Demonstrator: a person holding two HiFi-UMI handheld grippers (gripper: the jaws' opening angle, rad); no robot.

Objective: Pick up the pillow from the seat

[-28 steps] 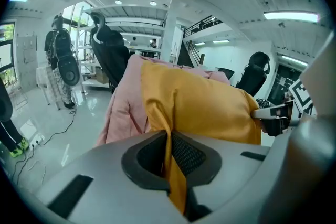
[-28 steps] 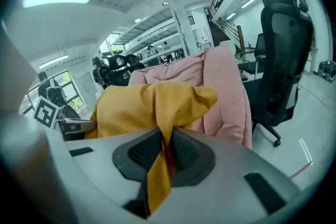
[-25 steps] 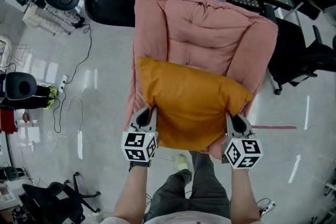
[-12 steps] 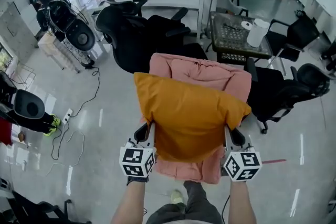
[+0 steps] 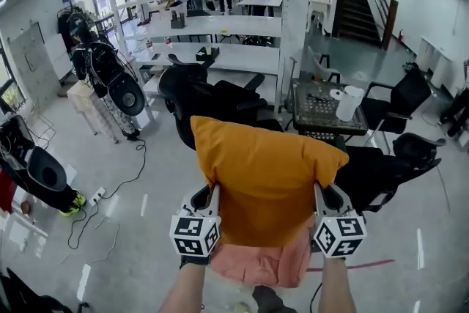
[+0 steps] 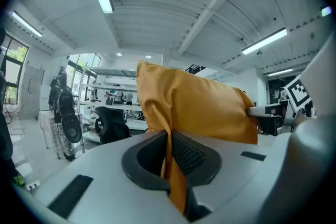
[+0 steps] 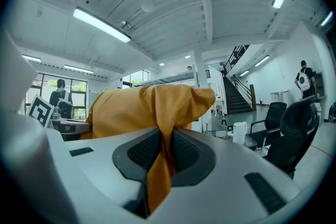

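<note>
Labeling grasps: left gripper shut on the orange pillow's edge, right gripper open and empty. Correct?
No. The right gripper is also shut on the orange pillow; the right gripper view shows fabric pinched between its jaws. The left gripper grips its edge as stated.

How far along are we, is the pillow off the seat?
Done: grasp and lift look finished; the orange pillow is raised, the pink seat showing beneath it. In hand: left gripper and right gripper each shut on a side edge. Left: apparently nothing for the pickup.
</note>
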